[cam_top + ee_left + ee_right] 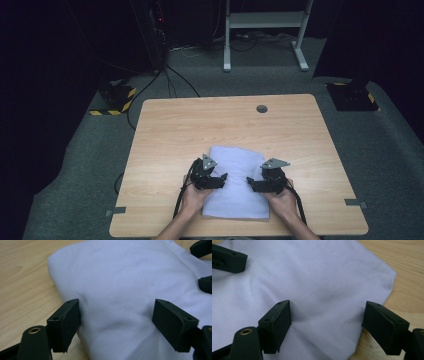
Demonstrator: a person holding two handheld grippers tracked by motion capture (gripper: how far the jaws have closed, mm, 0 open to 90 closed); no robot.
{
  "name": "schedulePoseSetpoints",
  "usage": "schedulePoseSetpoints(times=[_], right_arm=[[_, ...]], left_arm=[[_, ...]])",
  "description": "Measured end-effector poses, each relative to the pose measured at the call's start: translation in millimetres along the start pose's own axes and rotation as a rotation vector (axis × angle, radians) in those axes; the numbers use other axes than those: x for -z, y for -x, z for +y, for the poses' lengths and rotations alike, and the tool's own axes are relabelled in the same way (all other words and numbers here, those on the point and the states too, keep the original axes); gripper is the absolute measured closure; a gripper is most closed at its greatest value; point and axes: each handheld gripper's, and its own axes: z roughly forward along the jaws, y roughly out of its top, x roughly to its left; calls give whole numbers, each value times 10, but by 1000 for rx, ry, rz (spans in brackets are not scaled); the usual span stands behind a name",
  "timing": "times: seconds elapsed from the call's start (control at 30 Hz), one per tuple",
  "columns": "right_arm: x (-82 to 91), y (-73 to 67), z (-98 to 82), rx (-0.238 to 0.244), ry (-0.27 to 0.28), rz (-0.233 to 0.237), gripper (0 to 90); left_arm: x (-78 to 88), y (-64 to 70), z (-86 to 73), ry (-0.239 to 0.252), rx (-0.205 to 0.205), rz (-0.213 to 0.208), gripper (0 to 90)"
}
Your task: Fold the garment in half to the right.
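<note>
We held the left gripper point(223, 178) and right gripper point(251, 182) over the folded white cloth point(235, 175), which lay on the near half of the tabletop point(175, 130) — jaws wide, nothing pinched. We judged this the approach to a grasp; next, each pair must close on an edge. The cloth's layers were hard to count — its near edge ran out of both gripper views.

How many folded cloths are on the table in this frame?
1. A single white folded cloth lies on the wooden table near the person's edge, between the left gripper and the right gripper. Nothing seems to hide another.
</note>
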Motion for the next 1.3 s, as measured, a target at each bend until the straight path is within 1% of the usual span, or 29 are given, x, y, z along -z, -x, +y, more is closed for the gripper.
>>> schedulePoseSetpoints(times=[0.03, 0.1, 0.17, 0.2, 0.27, 0.33, 0.4, 0.43, 0.47, 0.5, 0.53, 0.57, 0.6, 0.67, 0.73, 0.77, 0.8, 0.83, 0.87, 0.9, 0.97, 1.03, 1.07, 1.13, 1.17, 1.2, 1.3], right_arm=[[-20, 19, 18, -5, -3, -1, 223], [-70, 76, 67, -9, -2, -11, 219], [-108, 131, 130, -9, -9, -23, 209], [-102, 144, 151, -12, -10, -27, 206], [-22, 123, 147, -3, 25, -31, 215], [88, 63, 97, -4, 59, 3, 217], [137, -27, 34, 14, 62, 24, 222], [127, -72, 5, 22, 51, 33, 223], [94, -107, -16, 33, 36, 34, 224], [46, -127, -28, 38, 21, 30, 223], [1, -131, -32, 34, 11, 27, 218], [-21, -127, -22, 37, 22, 17, 221], [-50, -110, 3, 37, 23, 9, 222], [-96, -57, 46, 33, 26, 0, 223], [-134, -3, 105, 30, 16, -11, 210], [-140, 13, 128, 34, 11, -18, 202], [-127, 22, 138, 34, 15, -23, 199], [-94, 24, 135, 32, 23, -20, 200], [-47, 15, 117, 33, 33, -16, 200], [-3, -2, 90, 35, 37, -12, 201], [57, -45, 14, 53, 35, -11, 209], [34, -66, -59, 71, 6, -14, 206], [23, -52, -86, 57, 16, -1, 212], [16, -44, -81, 56, 17, -2, 211], [7, -44, -71, 57, 18, -5, 211], [-7, -34, -61, 61, 21, -5, 210], [-58, 21, -14, 49, 24, -12, 208]], left_arm=[[-25, -18, 19, 4, 6, 8, 227], [-67, -76, 60, 10, 35, 4, 225], [-69, -118, 89, 18, 68, -2, 210], [-49, -122, 90, 23, 73, -4, 204], [22, -99, 63, 36, 70, -9, 199], [92, -40, 13, 41, 56, -21, 199], [112, 9, -39, 36, 31, -13, 207], [95, 16, -55, 31, 24, -8, 209], [69, 14, -63, 26, 29, -8, 213], [37, 6, -64, 21, 36, -8, 216], [-2, 1, -59, 17, 33, 1, 218], [-48, -13, -45, 17, 30, 11, 219], [-72, -35, -28, 18, 31, 12, 221], [-134, -107, 33, 18, 49, 6, 221], [-168, -177, 92, 20, 85, -5, 207], [-156, -193, 105, 27, 104, -12, 197], [-124, -193, 110, 29, 107, -22, 187], [-79, -166, 100, 32, 101, -26, 182], [-33, -129, 77, 32, 81, -21, 184], [13, -94, 45, 22, 64, -19, 185], [86, -31, -48, 16, 51, -22, 189], [92, 17, -137, -17, 14, -11, 199], [74, 24, -173, -27, 7, -8, 201], [40, -18, -192, -23, 45, -21, 202], [21, -31, -181, -19, 51, -16, 202], [-9, -43, -158, -15, 49, -12, 204], [-72, -71, -105, -12, 54, -3, 209]])
